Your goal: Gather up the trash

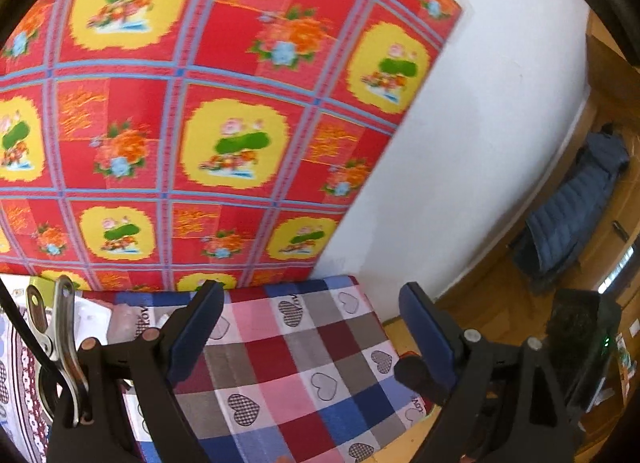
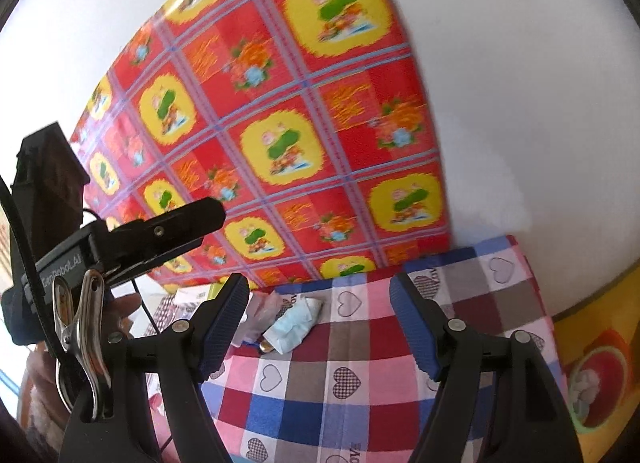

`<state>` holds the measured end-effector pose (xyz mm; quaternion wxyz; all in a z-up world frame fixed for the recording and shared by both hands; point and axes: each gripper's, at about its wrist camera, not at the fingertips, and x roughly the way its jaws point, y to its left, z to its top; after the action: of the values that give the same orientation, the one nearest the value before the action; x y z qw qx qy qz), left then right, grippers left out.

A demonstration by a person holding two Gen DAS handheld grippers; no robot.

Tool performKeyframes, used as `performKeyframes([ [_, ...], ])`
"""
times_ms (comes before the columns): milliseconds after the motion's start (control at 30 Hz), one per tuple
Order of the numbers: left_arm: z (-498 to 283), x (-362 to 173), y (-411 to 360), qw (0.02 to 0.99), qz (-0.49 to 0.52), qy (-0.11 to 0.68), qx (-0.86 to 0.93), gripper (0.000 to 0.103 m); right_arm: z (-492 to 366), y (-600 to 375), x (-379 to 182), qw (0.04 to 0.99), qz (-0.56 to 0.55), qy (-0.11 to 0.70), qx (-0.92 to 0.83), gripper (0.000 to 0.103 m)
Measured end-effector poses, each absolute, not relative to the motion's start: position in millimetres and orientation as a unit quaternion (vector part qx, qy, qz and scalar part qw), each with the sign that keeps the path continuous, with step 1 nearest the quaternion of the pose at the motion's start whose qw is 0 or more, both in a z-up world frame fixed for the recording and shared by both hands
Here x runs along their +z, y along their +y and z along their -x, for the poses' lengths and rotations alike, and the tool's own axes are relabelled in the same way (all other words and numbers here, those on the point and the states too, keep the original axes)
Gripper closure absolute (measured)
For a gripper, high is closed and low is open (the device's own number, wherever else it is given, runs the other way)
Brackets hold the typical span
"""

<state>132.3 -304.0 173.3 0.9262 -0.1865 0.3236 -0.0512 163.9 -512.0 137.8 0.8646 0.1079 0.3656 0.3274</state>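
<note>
In the right wrist view, a crumpled pale blue and white wrapper (image 2: pixel 294 323) lies on the checked heart-print tablecloth (image 2: pixel 360 375), next to a clear crumpled plastic piece (image 2: pixel 260 313). My right gripper (image 2: pixel 320 327) is open and empty above the cloth, with the wrapper just inside its left finger. The left gripper (image 2: pixel 172 229) shows at the left, raised above the table, side-on. In the left wrist view, my left gripper (image 1: pixel 310 327) is open and empty over the tablecloth (image 1: pixel 304 363). A clear plastic piece (image 1: pixel 124 319) lies left of its left finger.
A red and yellow flowered sheet (image 1: pixel 192 123) hangs on the white wall (image 1: pixel 480 123) behind the table. A blue jacket (image 1: pixel 576 207) hangs at the right over the wooden floor. Boxes and papers (image 2: pixel 192 297) lie at the table's left. A yellow patterned surface (image 2: pixel 596 363) lies right of the table.
</note>
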Motion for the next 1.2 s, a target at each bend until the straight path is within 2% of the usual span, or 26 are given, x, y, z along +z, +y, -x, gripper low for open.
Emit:
performKeyframes([
  [1200,-66,109,-123,0.902,0.214,0.372,0.048,0.011,-148,-333,80,0.807,-0.125,0.424,0.390,0.028],
])
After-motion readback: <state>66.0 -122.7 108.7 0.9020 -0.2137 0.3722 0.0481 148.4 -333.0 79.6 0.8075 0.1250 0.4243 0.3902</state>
